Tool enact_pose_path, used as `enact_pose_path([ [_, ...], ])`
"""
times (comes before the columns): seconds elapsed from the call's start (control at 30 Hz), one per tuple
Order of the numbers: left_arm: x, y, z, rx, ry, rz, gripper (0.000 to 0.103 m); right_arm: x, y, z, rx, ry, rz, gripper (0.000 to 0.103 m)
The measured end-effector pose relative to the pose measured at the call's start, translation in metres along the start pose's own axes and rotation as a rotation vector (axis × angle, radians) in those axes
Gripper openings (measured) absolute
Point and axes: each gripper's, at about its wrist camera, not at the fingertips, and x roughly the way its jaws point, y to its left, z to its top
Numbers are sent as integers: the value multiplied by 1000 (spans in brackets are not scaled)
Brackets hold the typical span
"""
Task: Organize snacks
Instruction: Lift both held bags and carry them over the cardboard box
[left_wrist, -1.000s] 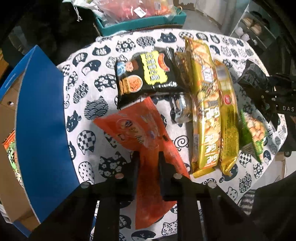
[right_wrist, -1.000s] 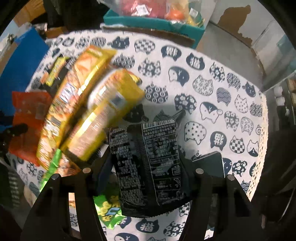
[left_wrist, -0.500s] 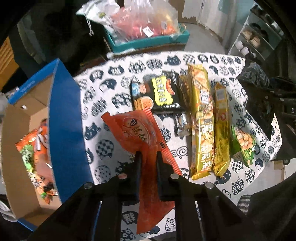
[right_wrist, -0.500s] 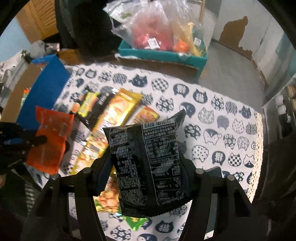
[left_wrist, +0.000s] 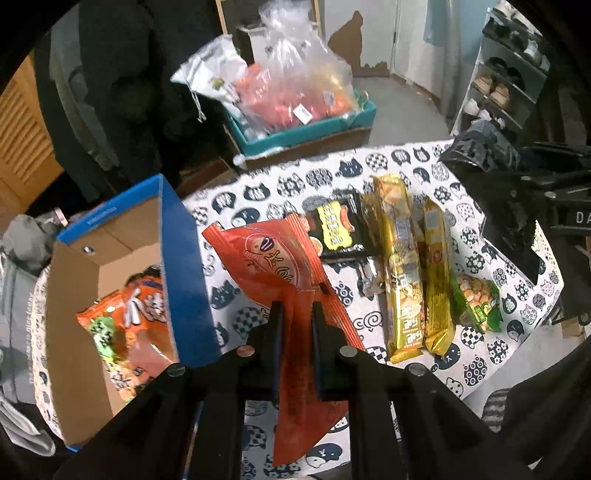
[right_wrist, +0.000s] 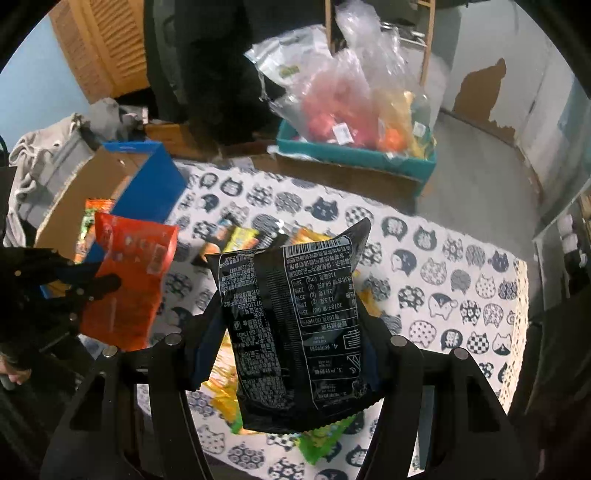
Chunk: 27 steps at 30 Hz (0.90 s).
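Note:
My left gripper (left_wrist: 297, 314) is shut on an orange snack bag (left_wrist: 280, 269), held in the air above the cat-print tablecloth (left_wrist: 258, 192). The same orange snack bag (right_wrist: 129, 280) shows at the left of the right wrist view. My right gripper (right_wrist: 291, 332) is shut on a black snack bag (right_wrist: 295, 332), printed back side toward the camera, lifted off the table. On the cloth lie a black-and-yellow packet (left_wrist: 338, 229), two long gold packets (left_wrist: 400, 266), a small silver packet (left_wrist: 367, 277) and a green packet (left_wrist: 476, 302).
An open cardboard box with blue sides (left_wrist: 181, 258) stands left of the table and holds orange and green snack bags (left_wrist: 125, 321). Behind the table a teal box (left_wrist: 306, 133) carries clear plastic bags of goods. A shelf (left_wrist: 498, 81) stands far right.
Both grippers have risen with their bags; the table has dropped away and shrunk in both views. The orange bag has come off the cloth. The open box has come into the left wrist view.

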Motion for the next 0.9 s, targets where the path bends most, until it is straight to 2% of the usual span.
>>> enact_pose_path([
  [0.3,-32,23,1,-16,-79,35,13,-12,33,21,-29,-46,35,62],
  [0.9,-67,89,-14,-131,-149,99,13,-4,105,59,-106,-64,116,62],
])
